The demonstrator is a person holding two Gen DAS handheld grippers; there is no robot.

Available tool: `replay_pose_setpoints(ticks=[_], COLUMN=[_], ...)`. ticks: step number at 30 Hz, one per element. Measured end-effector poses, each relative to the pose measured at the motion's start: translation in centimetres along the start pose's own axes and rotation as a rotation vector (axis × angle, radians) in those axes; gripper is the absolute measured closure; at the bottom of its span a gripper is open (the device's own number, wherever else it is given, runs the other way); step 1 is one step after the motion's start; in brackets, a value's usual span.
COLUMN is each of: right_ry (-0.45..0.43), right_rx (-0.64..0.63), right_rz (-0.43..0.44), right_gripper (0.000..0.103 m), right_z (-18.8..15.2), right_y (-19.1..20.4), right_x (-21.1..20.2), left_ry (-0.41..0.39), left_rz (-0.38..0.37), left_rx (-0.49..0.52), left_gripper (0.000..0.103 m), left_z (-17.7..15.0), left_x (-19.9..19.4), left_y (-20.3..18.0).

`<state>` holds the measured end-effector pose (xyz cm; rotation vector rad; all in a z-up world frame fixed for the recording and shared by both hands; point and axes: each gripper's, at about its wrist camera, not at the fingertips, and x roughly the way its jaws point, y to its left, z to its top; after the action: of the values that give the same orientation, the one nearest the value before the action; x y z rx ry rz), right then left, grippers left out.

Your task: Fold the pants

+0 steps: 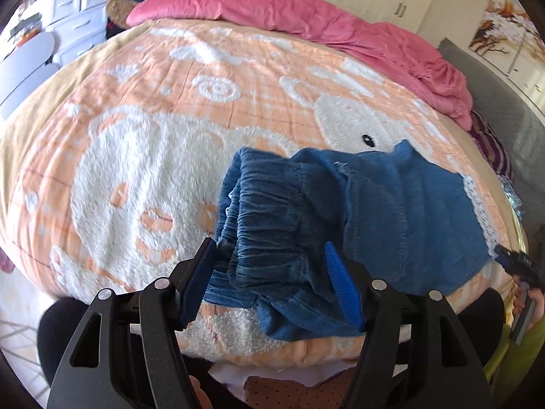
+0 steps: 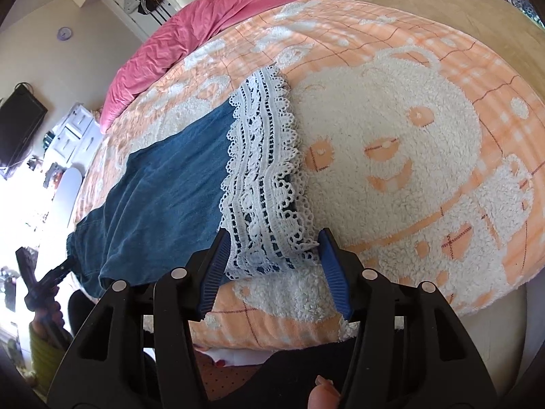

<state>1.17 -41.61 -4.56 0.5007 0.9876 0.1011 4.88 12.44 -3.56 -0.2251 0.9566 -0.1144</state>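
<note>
Both our grippers straddle the pants (image 1: 391, 211) on the blanket (image 1: 136, 177): the left gripper (image 1: 270, 279) spread around the waistband at 6 o'clock, the right gripper (image 2: 272, 266) narrower around the lace hem (image 2: 265, 177), neither pinching. We judge each end is bracketed so the garment can be folded end to end.
</note>
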Motion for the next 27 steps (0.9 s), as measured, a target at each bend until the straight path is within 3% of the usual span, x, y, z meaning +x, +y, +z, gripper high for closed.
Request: replay_pose_setpoints(ticks=[5,6,7,13,18,23,27], right_ry=[0.001,0.003,0.005,0.0,-0.011,-0.049,-0.001], right_rx=[0.008,0.006,0.006,0.05,0.007,-0.044,-0.055], right_rz=[0.01,0.01,0.009,0.054,0.075,0.032,-0.009], right_gripper=[0.057,0.057,0.057,0.074,0.087,0.088,0.088], right_z=[-0.1,-0.2,-0.2,0.0,0.1,0.7,-0.1], right_y=[0.0,0.1,0.2,-0.1,0.8,0.8,0.1], right_x=[0.1,0.1,0.2,0.2,0.0,-1.9,-1.0], left_ry=[-0.034,-0.034,-0.034,-0.047,-0.043,-0.055,-0.046], left_rz=[0.02,0.027,0.04,0.046,0.052,0.061,0.075], left_rx=[0.027,0.026,0.031,0.055,0.045,0.042,0.041], left_gripper=[0.04,0.046,0.059,0.064,0.065,0.066,0.066], left_z=[0.1,0.0,0.1,-0.2,-0.3,0.0,-0.1], left_x=[0.2,0.2,0.2,-0.3,-0.1,-0.6,-0.2], left_y=[-1.2,-1.3,-1.4,-1.4,-0.6,-0.2,0.4])
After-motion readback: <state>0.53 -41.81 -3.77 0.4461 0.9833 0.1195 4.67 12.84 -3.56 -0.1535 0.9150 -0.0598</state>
